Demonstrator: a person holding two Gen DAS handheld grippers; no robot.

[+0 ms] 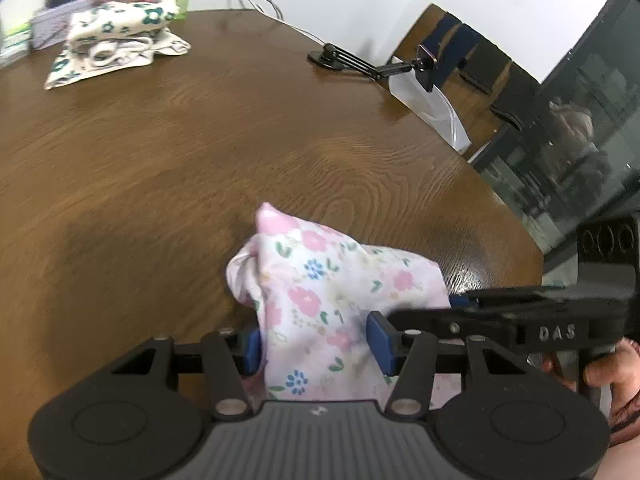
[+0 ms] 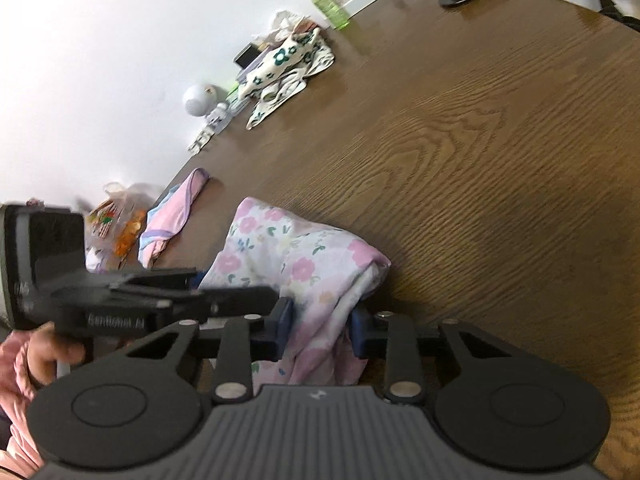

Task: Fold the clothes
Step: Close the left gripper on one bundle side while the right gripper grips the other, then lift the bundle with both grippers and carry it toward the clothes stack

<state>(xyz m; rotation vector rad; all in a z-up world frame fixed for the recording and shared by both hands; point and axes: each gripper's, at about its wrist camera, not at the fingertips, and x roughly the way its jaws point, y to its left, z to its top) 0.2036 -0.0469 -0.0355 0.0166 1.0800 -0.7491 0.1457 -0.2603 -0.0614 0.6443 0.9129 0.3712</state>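
Here, two grippers (image 1: 316, 346) (image 2: 320, 332), one floral garment (image 1: 340, 296).

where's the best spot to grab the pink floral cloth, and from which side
Judging by its pose, take the pink floral cloth by its near bunched edge, coming from the near table side. The far end lies flat on the wooden table; the near part rises in a ridge. Both the left tongs and right tongs already straddle it there.
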